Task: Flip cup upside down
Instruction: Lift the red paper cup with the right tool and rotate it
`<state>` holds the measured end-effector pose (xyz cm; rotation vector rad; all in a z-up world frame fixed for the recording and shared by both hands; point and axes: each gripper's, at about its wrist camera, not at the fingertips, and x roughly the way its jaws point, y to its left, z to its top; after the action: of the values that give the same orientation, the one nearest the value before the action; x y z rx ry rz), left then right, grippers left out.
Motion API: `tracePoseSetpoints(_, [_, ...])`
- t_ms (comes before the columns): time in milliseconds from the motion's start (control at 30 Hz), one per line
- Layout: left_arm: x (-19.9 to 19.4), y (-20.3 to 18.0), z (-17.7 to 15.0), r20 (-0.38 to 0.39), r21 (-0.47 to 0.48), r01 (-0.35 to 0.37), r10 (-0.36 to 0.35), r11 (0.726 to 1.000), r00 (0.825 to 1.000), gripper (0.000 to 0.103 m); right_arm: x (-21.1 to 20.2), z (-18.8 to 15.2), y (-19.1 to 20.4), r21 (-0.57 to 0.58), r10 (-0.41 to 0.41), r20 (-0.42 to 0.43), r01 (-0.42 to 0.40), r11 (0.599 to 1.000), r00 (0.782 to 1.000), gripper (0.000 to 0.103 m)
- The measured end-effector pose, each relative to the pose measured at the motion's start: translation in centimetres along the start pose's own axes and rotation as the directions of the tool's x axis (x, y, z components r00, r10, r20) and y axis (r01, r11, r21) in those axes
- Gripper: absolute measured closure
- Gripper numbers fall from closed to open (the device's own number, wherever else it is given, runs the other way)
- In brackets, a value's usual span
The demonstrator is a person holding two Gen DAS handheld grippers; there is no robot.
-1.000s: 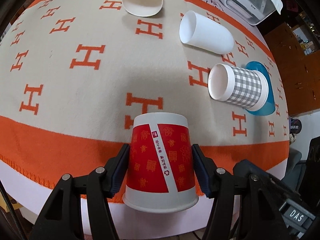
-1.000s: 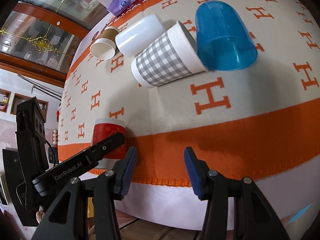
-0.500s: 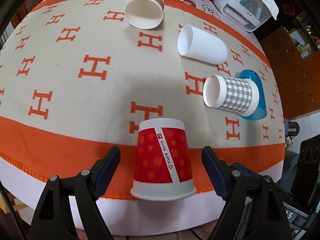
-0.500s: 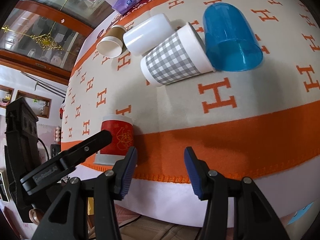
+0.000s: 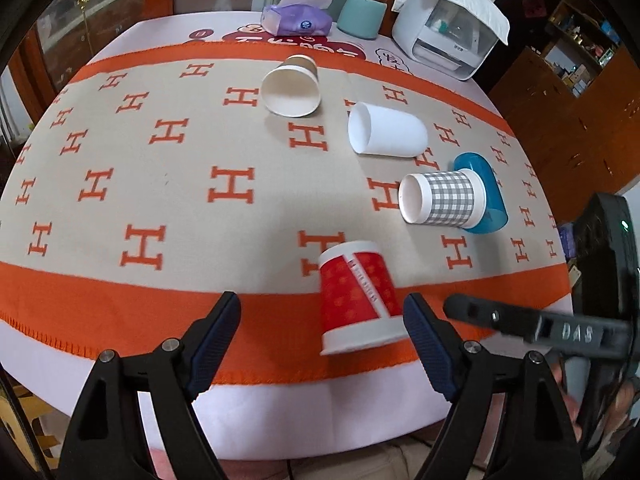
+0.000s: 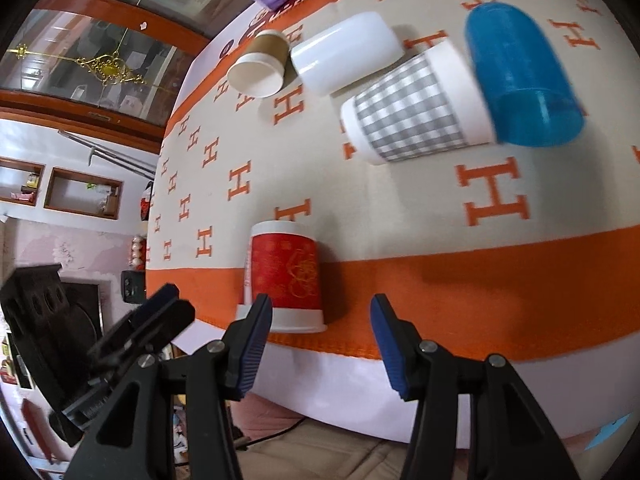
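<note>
A red paper cup (image 5: pixel 356 296) stands upside down on the orange band of the cloth near the table's front edge, rim down. It also shows in the right wrist view (image 6: pixel 284 276). My left gripper (image 5: pixel 320 340) is open and empty, drawn back from the cup, which sits just inside its right finger. My right gripper (image 6: pixel 320 344) is open and empty, just in front of the cup and a little to its right. The left gripper shows at the lower left of the right wrist view (image 6: pixel 136 336).
Several cups lie on their sides farther back: a grey checked cup (image 5: pixel 440 204), a blue plastic cup (image 5: pixel 486 196), a white cup (image 5: pixel 386 136) and a brown paper cup (image 5: pixel 292 88). A tissue pack (image 5: pixel 296 20), a teal container (image 5: pixel 362 16) and a white appliance (image 5: pixel 448 28) stand at the far edge.
My left gripper opened, let go of the red cup and drew back to the left. The cup stays upside down. My right gripper moved closer to the cup.
</note>
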<state>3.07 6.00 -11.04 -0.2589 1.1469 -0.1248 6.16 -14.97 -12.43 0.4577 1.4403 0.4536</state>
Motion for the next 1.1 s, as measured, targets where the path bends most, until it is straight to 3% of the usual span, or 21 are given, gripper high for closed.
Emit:
tracePoseSetpoints(300, [0.0, 3.0, -0.5, -0.018, -0.046, -0.004, 0.003, 0.999, 1.0, 0.021, 3.4, 2.4, 2.6, -0.039, 0.002, -0.091, -0.005, 0.999, 0.996, 0.05])
tracePoseSetpoints(633, [1.5, 5.6, -0.5, -0.045, -0.13, 0.0, -0.006, 0.991, 0.999, 0.021, 6.3, 3.4, 2.9, -0.03, 0.012, -0.179, -0.017, 0.999, 0.984, 0.05])
tracePoseSetpoints(1100, [3.4, 6.3, -0.8, -0.06, -0.157, 0.018, -0.028, 0.987, 0.998, 0.021, 7.6, 3.5, 3.1, -0.049, 0.053, -0.213, -0.065, 0.997, 0.976, 0.046])
